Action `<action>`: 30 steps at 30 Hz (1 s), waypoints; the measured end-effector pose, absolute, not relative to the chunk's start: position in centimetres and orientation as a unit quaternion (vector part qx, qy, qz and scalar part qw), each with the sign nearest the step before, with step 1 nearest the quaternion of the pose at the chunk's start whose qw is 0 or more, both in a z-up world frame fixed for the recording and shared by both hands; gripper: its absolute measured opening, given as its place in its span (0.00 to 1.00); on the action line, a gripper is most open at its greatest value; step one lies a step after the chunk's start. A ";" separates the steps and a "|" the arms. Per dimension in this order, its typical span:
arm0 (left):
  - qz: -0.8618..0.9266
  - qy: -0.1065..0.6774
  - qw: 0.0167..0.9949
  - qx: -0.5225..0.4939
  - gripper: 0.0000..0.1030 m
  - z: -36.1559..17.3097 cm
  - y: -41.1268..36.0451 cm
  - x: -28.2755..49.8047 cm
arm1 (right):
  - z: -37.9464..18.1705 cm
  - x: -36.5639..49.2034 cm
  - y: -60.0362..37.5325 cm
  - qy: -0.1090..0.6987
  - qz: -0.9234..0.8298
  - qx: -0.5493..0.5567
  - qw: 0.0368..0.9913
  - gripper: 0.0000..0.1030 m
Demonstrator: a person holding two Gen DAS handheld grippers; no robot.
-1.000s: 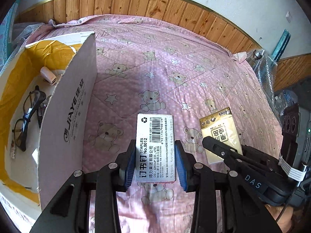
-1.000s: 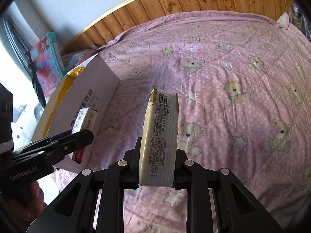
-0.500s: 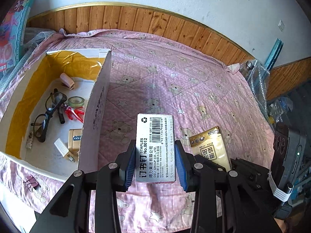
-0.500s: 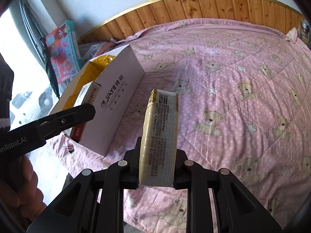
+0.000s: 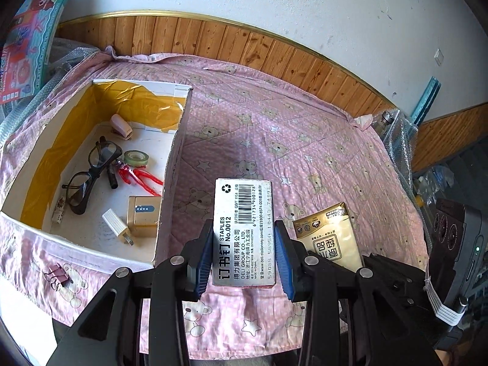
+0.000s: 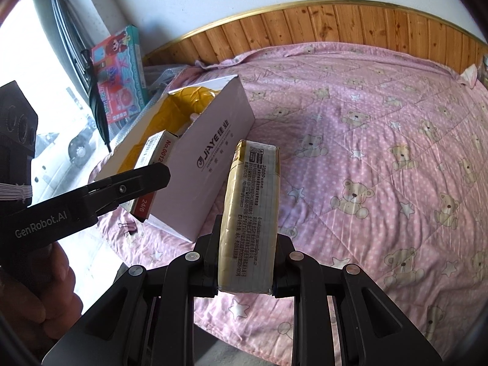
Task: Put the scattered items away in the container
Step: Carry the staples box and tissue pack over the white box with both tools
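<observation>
left gripper jaws pinching staples box | right gripper jaws pinching tissue pack | both raised beside cardboard box, judged for drop-in

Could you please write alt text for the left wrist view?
The left gripper holds a staples box above a pink bear-print quilt, beside an open white box containing glasses and small items.

Pink quilt with white dots, stars and beige bears, white box lined yellow inside, grey staples box with black print, gold tissue pack, red pliers, black glasses
</observation>
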State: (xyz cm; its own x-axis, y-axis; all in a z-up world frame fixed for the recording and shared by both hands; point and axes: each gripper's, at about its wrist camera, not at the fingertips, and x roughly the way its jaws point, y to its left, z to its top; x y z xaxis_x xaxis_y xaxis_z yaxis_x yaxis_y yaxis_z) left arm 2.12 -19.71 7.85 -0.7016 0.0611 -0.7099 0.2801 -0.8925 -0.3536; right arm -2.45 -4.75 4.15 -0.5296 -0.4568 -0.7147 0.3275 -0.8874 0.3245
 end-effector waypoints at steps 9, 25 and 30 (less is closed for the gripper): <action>-0.897 0.246 0.078 0.358 0.37 8.6 -22.7 4.1 | 6.0 -2.1 -7.8 -0.056 -0.871 0.419 0.251 0.23; -0.888 0.288 0.124 0.337 0.37 7.9 -28.9 7.3 | 8.6 -3.4 -13.1 -0.018 -0.868 0.403 0.290 0.23; -0.885 0.301 0.140 0.326 0.37 8.1 -31.5 8.0 | 9.4 -4.3 -14.5 -0.008 -0.868 0.398 0.298 0.23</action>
State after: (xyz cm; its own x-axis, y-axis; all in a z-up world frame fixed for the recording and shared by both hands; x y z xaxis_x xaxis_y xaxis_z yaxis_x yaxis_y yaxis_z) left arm 8.03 -31.47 8.10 -0.7489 -0.0516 -0.6607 0.4433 -0.7801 -0.4415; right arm -4.31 -14.49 9.37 -0.5059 -0.5234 -0.6856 0.5109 -0.8223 0.2507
